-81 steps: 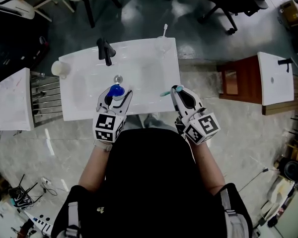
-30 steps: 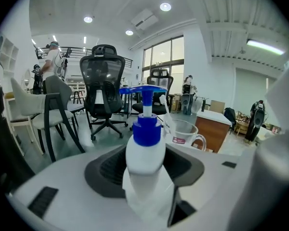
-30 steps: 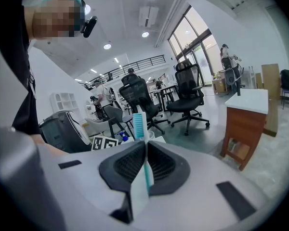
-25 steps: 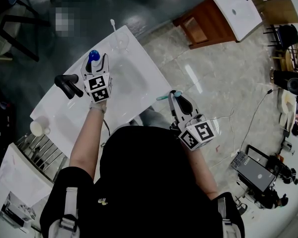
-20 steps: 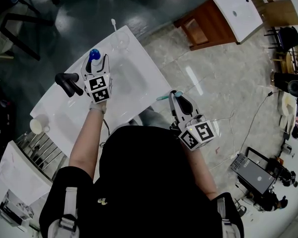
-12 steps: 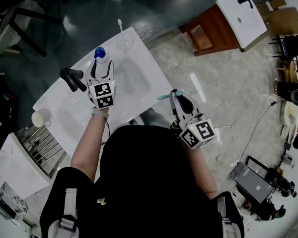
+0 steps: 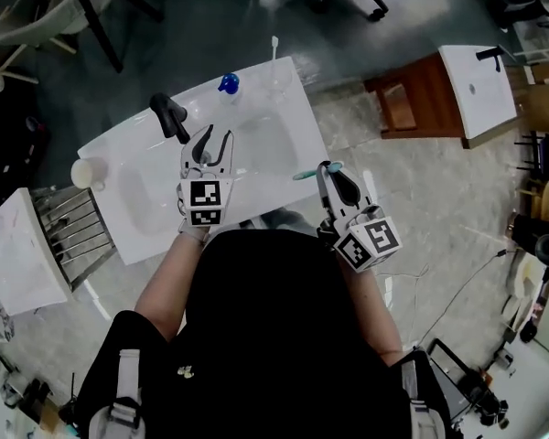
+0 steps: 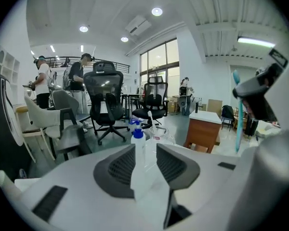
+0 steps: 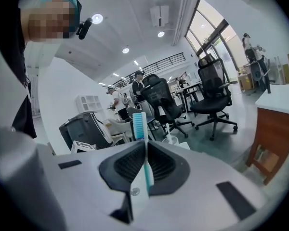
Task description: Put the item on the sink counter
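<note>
White plastic spray bottle with a blue trigger head (image 7: 227,83) stands upright on the white sink desk (image 7: 304,135), at the rear edge, between the black faucet (image 7: 169,115) and the clear glass tumbler (image 7: 276,82), and apart from both. We note that the tumbler carries a thin white stick-like item (image 7: 274,48) that rises above its rim. The left gripper (image 7: 218,135) hangs over the basin, well short of the bottle and out of contact with it. Its jaws stand partly apart and have just been closing; nothing is gripped between them. In the left gripper view the bottle (image 8: 137,148) lines up with the gap between the jaws but stands beyond their tips, with the tumbler just behind it to the right. The right gripper (image 7: 327,167) sits off the right front corner of the desk, over the floor. Its jaws are closed on a teal and white toothbrush (image 9: 143,143); the handle is clamped between the pads and the bristle head projects past the jaw tips. In the head view the same toothbrush (image 7: 304,175) points toward the edge of the desk. We also record a white cup (image 7: 87,172) at the left end of the desk, clear of the basin. A brown wooden cabinet with a white top (image 7: 412,108) stands on the floor to the right of the desk. Black office chairs (image 8: 106,100) fill the room behind the desk in the left gripper view.
</note>
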`<state>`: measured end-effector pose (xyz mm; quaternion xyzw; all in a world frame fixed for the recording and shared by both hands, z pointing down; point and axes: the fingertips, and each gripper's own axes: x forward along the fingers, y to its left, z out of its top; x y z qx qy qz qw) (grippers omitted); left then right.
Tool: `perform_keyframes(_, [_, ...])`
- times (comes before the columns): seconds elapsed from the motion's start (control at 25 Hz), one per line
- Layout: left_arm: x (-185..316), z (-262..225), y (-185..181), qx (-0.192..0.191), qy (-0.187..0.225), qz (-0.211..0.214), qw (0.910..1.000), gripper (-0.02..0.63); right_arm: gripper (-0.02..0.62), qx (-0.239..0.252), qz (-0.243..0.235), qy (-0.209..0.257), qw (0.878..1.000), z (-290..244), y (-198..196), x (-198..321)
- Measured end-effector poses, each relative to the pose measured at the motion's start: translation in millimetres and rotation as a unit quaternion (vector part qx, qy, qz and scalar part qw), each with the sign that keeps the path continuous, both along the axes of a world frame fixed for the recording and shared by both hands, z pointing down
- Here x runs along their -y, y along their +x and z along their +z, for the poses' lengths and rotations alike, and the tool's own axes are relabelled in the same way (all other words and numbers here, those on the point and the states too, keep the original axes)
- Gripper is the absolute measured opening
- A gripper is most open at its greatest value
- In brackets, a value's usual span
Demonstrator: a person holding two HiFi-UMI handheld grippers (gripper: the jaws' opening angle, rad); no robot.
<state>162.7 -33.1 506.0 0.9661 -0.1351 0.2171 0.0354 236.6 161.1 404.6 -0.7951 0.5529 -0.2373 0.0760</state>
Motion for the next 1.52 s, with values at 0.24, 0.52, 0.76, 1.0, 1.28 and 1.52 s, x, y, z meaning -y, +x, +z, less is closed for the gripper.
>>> perform_keyframes(0.24, [4.5,-23.9,-58.6,-0.024,-0.004,-0.042,0.9988,0.049,0.041,0.006,-0.086,0.019,0.996,0.1,-20.5,45.6])
perform_keyframes(0.52, [21.4,-21.2,-143.2,-0.011,-0.024,-0.133,0.9908,0.025,0.041,0.01,-0.182,0.026,0.983,-5.1,-65.0,102.9])
perform_keyframes(0.76, [43.3,-16.0,-213.9,-0.015,-0.043,-0.205,0.9777,0.023,0.041,0.01,-0.25,0.029,0.968,-11.2,-113.0,150.2])
perform_keyframes(1.0, [67.5,-9.6,-273.8,-0.016,-0.049,-0.263,0.9633,0.023,0.041,-0.006,-0.32,0.034,0.947,-23.7,-166.6,206.0])
perform_keyframes(1.28, [89.2,7.3,-328.2,-0.023,-0.057,-0.311,0.9483,0.023,0.041,-0.01,-0.365,0.038,0.93,-30.9,-221.0,277.2])
perform_keyframes(1.52, [97.3,17.2,-368.6,-0.027,-0.074,-0.348,0.9342,0.023,0.041,-0.012,-0.401,0.043,0.915,-35.0,-268.9,334.7])
